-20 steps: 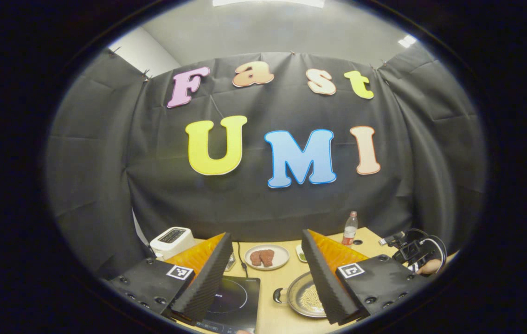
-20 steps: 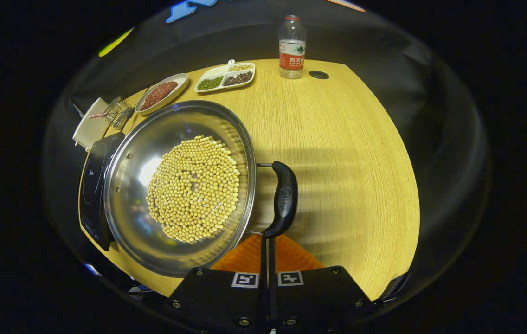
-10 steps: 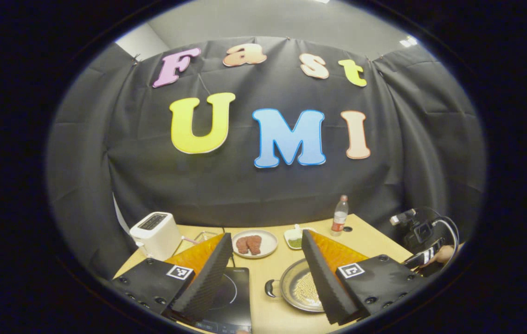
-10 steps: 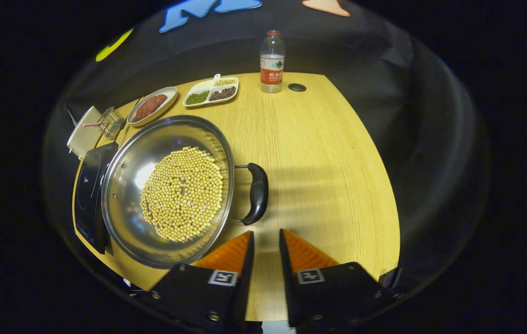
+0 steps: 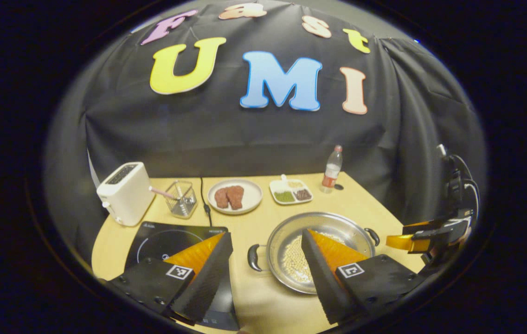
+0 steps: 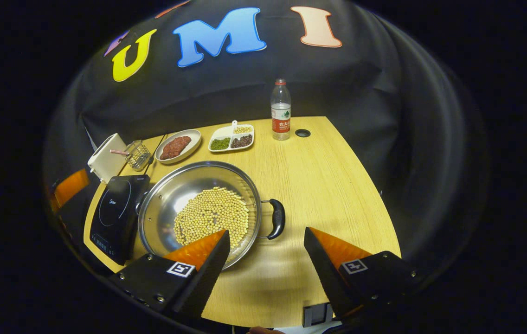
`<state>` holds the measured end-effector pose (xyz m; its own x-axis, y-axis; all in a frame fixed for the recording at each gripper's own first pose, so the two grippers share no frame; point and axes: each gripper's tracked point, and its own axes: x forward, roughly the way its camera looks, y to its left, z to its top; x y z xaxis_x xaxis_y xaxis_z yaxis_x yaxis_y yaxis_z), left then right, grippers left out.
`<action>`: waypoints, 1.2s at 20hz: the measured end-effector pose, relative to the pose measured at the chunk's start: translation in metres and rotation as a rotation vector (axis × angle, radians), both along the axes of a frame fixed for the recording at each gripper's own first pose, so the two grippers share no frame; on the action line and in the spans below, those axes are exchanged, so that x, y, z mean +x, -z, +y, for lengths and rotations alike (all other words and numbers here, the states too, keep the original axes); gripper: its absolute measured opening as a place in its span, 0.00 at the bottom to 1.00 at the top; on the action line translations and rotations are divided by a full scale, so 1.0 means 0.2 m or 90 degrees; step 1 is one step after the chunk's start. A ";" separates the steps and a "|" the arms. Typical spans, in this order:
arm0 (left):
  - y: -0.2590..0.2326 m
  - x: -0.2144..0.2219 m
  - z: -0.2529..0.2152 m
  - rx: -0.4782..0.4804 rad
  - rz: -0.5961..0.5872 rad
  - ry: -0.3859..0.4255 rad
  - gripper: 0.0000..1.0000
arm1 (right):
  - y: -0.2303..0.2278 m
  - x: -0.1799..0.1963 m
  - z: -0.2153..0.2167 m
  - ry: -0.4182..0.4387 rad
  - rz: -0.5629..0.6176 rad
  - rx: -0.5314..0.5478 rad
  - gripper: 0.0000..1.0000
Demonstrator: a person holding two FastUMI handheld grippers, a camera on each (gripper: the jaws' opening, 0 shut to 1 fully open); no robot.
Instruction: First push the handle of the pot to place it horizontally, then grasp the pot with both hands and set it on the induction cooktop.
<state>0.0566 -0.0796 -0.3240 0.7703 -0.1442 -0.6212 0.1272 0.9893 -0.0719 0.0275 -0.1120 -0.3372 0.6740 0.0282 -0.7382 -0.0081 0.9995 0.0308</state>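
While beans fill it, steel pot (image 6: 166, 208), black handles level.

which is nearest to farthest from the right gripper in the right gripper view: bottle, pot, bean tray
1. pot, just ahead of the right gripper, to its left
2. bean tray, mid-table behind the pot
3. bottle, at the far edge, by the wall

The table (image 6: 337, 185) carries the pot (image 6: 166, 204) just ahead of the right gripper (image 6: 266, 239); the cooktop (image 6: 115, 208) touches its left; farther ahead stand toaster (image 6: 106, 162), basket (image 6: 139, 155), plate (image 6: 179, 146), tray (image 6: 232, 137), bottle (image 6: 280, 111).
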 end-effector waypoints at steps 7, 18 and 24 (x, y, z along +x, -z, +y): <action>0.29 0.08 -0.02 0.008 0.061 0.010 0.99 | 0.11 0.05 0.05 0.004 0.026 -0.002 0.99; 0.67 0.15 0.01 0.022 0.146 0.015 0.98 | 0.28 0.22 0.01 0.042 0.051 -0.005 0.99; 0.79 0.22 0.00 0.015 0.163 0.014 0.99 | 0.37 0.29 -0.02 0.060 0.067 -0.022 0.99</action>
